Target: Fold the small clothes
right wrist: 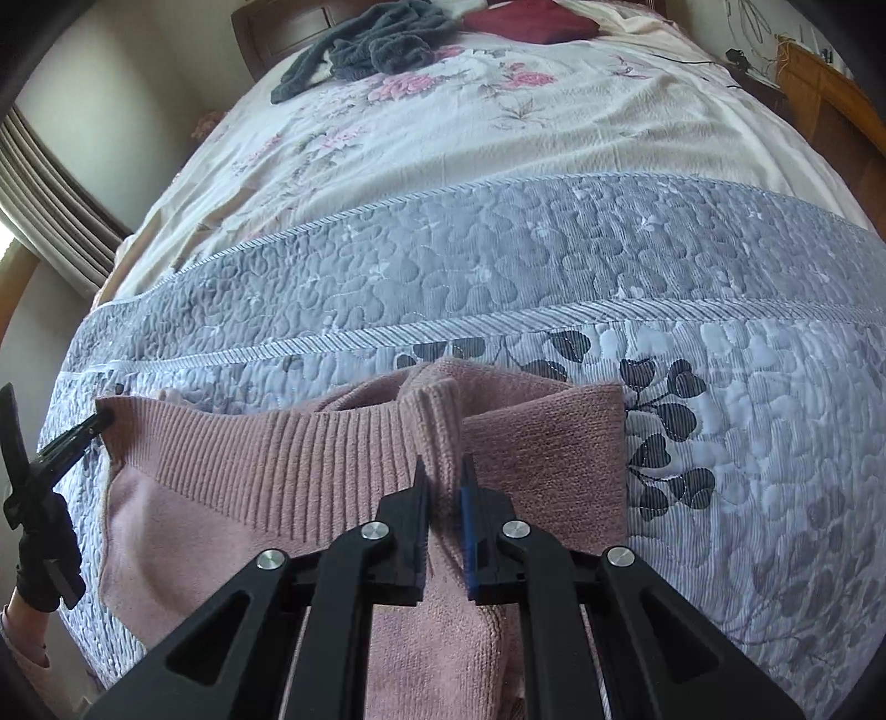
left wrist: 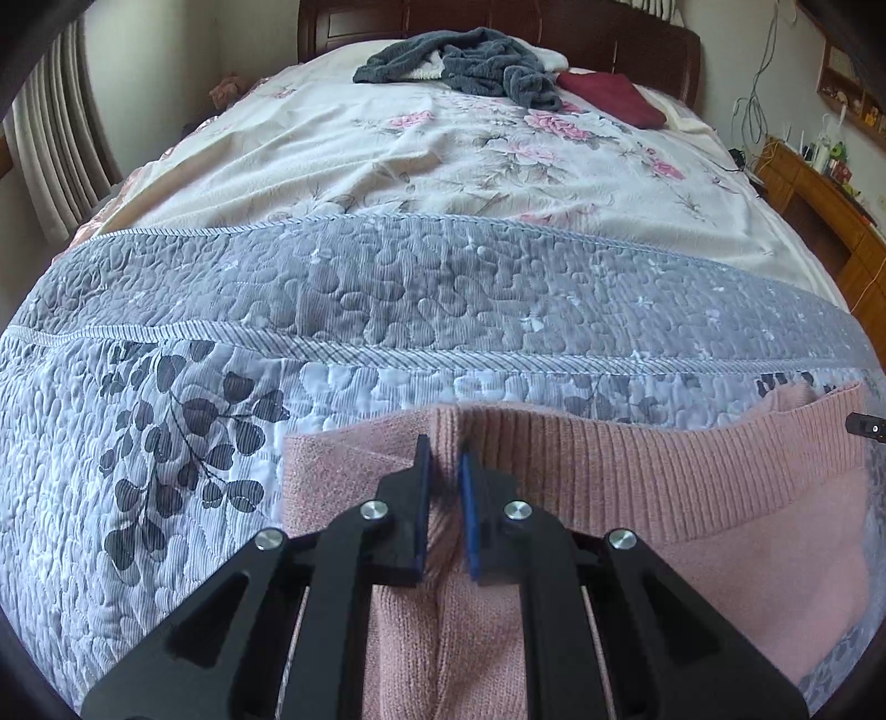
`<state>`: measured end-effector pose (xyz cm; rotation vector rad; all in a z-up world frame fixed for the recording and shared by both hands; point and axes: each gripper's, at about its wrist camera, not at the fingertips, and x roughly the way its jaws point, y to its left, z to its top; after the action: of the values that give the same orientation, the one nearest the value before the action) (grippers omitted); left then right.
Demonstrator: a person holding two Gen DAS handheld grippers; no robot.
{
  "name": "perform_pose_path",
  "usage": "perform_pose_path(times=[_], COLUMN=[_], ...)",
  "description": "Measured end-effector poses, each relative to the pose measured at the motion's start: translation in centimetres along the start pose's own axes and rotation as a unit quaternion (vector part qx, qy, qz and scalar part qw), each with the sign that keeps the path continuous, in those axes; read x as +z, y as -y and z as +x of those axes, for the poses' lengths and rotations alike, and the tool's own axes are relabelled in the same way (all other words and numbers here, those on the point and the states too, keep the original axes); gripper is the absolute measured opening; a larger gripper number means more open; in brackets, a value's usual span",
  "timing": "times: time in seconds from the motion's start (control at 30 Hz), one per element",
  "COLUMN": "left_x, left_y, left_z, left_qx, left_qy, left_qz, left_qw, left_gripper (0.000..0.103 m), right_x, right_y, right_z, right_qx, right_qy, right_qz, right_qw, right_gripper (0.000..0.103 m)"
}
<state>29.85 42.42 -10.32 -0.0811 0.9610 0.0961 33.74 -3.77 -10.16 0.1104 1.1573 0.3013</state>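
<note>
pink sweater [left wrist: 637,487] ribbed hem pinched in left tongs [left wrist: 446,459], right tongs [right wrist: 444,476]

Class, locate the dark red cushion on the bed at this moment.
The dark red cushion lies at the far end of the bed, right of the grey towel, by the headboard.

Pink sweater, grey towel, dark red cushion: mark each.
pink sweater [left wrist: 637,471], left wrist view, ribbed band.
grey towel [left wrist: 470,61], left wrist view, middle of the heap.
dark red cushion [left wrist: 609,94], left wrist view, top face.
</note>
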Motion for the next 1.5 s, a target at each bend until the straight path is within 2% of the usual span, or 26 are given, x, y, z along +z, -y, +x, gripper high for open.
perform_pose_path(times=[0.13,0.17,0.3,0.4,0.43,0.57,0.63,0.73,0.83,0.87,0.9,0.93,1.03,1.2,1.4,1.5], left_x=[-0.5,-0.7,-1.3,-1.8,-2.1,-3.7,-4.9,-7.2,-9.3,-10.0,-10.5,-11.0,-12.0,-12.9,-13.3,-13.1], left_y=[-0.4,-0.5,-1.6,-2.7,-2.9,-2.3,-1.5,0.0,1.6,2.1,2.5,2.8,2.9,2.2,2.1,2.2], left_z=[1.5,2.0,2.2,0.3,-0.6,-4.8,-6.5,-8.1,-8.2,-8.0,-7.6,-7.2,-6.0,-4.7,-4.3,-4.3], left_qx=[0.014,0.018,0.027,0.032,0.039,0.055,0.042,0.014,-0.008,-0.008,-0.009,-0.009,-0.012,-0.010,-0.010,-0.009], left_qy=[-0.020,-0.028,-0.042,-0.024,-0.016,0.019,0.021,0.008,-0.013,-0.018,-0.025,-0.033,-0.057,-0.075,-0.076,-0.079], left_qz=[-0.002,-0.002,-0.017,-0.037,-0.036,-0.003,0.010,0.020,0.030,0.033,0.036,0.036,0.027,0.013,0.015,0.012], left_qw=[0.9997,0.9994,0.9986,0.9985,0.9985,0.9983,0.9988,0.9997,0.9994,0.9993,0.9990,0.9988,0.9980,0.9970,0.9970,0.9968], left_gripper=[0.012,0.013,0.028,0.028,0.033,0.042,0.049,0.050,0.051,0.051,0.051,0.051,0.051,0.051,0.051,0.051], right_x=[-0.2,-0.3,-0.8,-1.7,-2.2,-5.5,-8.1,-11.5,-14.2,-14.8,-15.2,-15.4,-15.0,-15.3,-15.8,-15.3], right_y=[0.9,1.1,1.8,2.5,2.8,3.3,3.4,3.5,3.7,3.6,3.5,3.4,3.1,3.6,3.9,3.9], right_z=[1.7,2.0,1.4,-0.9,-1.9,-5.1,-6.1,-6.3,-5.6,-5.3,-5.1,-5.1,-5.8,-4.7,-3.8,-4.4], right_qx=[-0.011,-0.012,-0.008,0.020,0.033,0.060,0.071,0.077,0.075,0.083,0.088,0.090,0.072,0.048,0.050,0.064], right_qy=[-0.014,-0.017,-0.019,-0.001,0.003,0.002,-0.013,-0.044,-0.072,-0.079,-0.084,-0.087,-0.077,-0.094,-0.095,-0.092], right_qz=[0.008,0.011,0.027,0.040,0.046,0.042,0.039,0.045,0.050,0.049,0.048,0.049,0.041,0.041,0.055,0.060], right_qw=[1.000,1.000,0.999,0.999,0.998,0.997,0.997,0.995,0.993,0.992,0.991,0.991,0.994,0.994,0.993,0.992], right_gripper=[0.010,0.012,0.024,0.030,0.032,0.035,0.038,0.039,0.036,0.020,0.012,0.008,0.007,0.007,0.008,0.014])
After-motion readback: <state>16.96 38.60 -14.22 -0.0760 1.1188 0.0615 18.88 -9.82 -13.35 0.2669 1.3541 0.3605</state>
